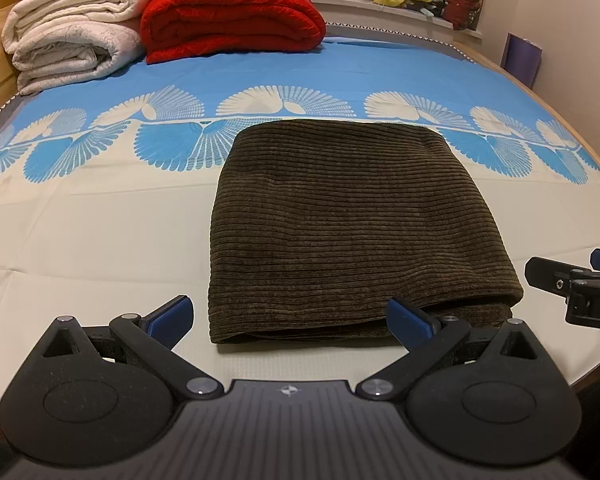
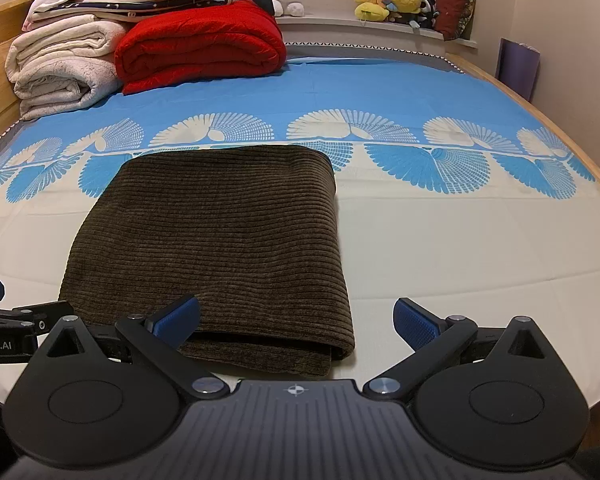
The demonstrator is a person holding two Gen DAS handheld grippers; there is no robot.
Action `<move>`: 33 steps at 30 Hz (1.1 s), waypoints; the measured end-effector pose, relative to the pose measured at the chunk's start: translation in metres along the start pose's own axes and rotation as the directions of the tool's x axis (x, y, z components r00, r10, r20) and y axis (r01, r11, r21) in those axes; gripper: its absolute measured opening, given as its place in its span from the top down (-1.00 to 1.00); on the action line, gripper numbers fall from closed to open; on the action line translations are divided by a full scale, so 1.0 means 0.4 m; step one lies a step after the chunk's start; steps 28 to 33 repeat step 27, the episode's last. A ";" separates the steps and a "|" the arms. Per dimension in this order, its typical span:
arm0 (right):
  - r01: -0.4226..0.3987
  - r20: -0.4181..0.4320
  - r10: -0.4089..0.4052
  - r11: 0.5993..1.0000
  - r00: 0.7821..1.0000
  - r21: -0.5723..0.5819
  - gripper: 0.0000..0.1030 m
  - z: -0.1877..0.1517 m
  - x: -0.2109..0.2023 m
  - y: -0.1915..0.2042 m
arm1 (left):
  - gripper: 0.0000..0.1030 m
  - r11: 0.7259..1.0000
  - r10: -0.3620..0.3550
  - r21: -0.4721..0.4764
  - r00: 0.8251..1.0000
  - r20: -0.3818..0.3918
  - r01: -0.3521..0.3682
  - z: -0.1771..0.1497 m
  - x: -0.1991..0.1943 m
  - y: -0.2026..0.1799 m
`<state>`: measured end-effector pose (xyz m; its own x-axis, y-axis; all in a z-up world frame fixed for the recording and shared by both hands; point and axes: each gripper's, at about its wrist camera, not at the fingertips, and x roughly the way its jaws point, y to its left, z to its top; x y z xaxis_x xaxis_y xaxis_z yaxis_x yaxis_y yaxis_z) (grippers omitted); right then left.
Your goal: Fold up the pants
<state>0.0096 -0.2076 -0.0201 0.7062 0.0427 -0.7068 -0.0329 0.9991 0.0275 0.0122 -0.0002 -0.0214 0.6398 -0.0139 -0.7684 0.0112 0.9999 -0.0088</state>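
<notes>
- White blankets (image 1: 72, 36): stacked at the bed's far left corner, beyond the pants.
- Red quilt (image 1: 232, 16): folded, touching the white stack's right side.
- Left gripper (image 1: 290, 320): jaws spread wide, empty, at the pants' near-left edge.
- Brown corduroy pants (image 1: 352, 220): folded into a rectangle, flat on the bedsheet (image 1: 80, 240).
- Right gripper (image 2: 296, 322): jaws spread wide, empty, at the pants' near-right corner.
- Plush toys (image 2: 392, 0): on the windowsill, far beyond the pants.

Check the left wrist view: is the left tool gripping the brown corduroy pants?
No. The left tool is open, and the folded pants lie flat on the bed sheet, unclamped.
</notes>
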 end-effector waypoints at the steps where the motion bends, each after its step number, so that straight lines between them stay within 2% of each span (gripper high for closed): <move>1: 0.000 0.000 0.000 1.000 1.000 0.000 -0.98 0.000 0.000 0.000 | -0.99 1.000 0.000 0.001 1.000 0.000 0.000 0.001 0.000 0.000; 33: -0.002 -0.005 0.002 1.000 1.000 0.000 -0.98 -0.007 0.002 0.005 | -0.99 1.000 0.004 0.005 1.000 -0.004 -0.004 -0.001 -0.001 -0.004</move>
